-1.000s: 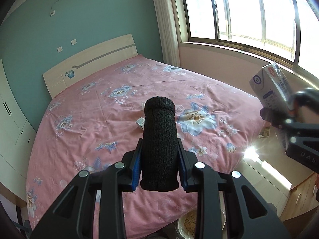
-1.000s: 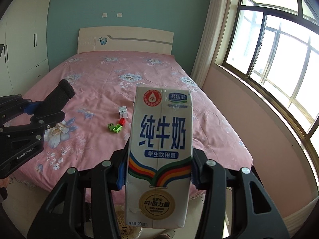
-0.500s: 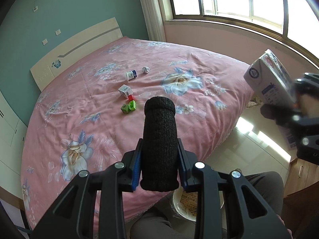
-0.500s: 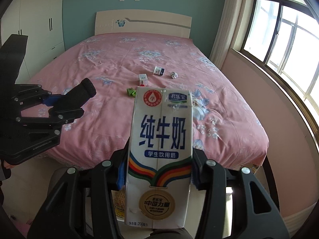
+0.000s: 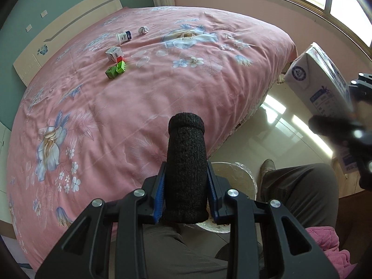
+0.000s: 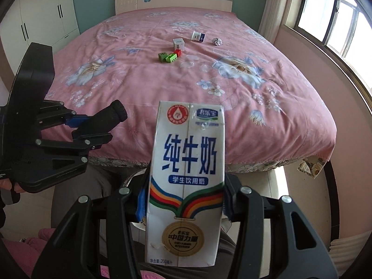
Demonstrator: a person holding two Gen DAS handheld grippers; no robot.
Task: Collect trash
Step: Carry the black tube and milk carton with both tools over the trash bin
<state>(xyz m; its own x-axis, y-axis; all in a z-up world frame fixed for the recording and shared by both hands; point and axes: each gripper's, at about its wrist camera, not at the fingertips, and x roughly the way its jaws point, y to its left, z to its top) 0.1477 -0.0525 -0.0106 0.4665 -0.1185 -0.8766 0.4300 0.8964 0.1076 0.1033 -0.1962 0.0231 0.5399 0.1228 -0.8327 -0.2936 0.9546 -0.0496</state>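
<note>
The left gripper [image 5: 186, 195] rises from the bottom centre of the left wrist view, its fingers clamped on a black knitted fabric roll [image 5: 186, 169] that stands upright between the blue pads. In the right wrist view the same gripper [image 6: 93, 127] reaches in from the left edge, the roll [image 6: 109, 116] angled up and to the right over the near edge of the bed.

The right gripper [image 6: 184, 207] fills the bottom centre of the right wrist view, its fingers pressed against both sides of a white milk carton with blue Chinese lettering and a rainbow stripe [image 6: 186, 183], held upright. The left wrist view shows that carton [image 5: 318, 79] tilted at the right edge.

Beyond both grippers spreads a pink floral bedsheet [image 6: 197, 88]. Near its upper centre lie two green blocks [image 6: 167, 57], a small red block [image 6: 178, 52], a small white box [image 6: 178, 44], a white cup on its side [image 6: 197, 36] and a crumpled paper ball [image 6: 217, 41]. A round bin lined with clear plastic [image 5: 234, 176] sits on the floor behind the roll in the left wrist view, beside a trousered leg [image 5: 300, 190].
</note>
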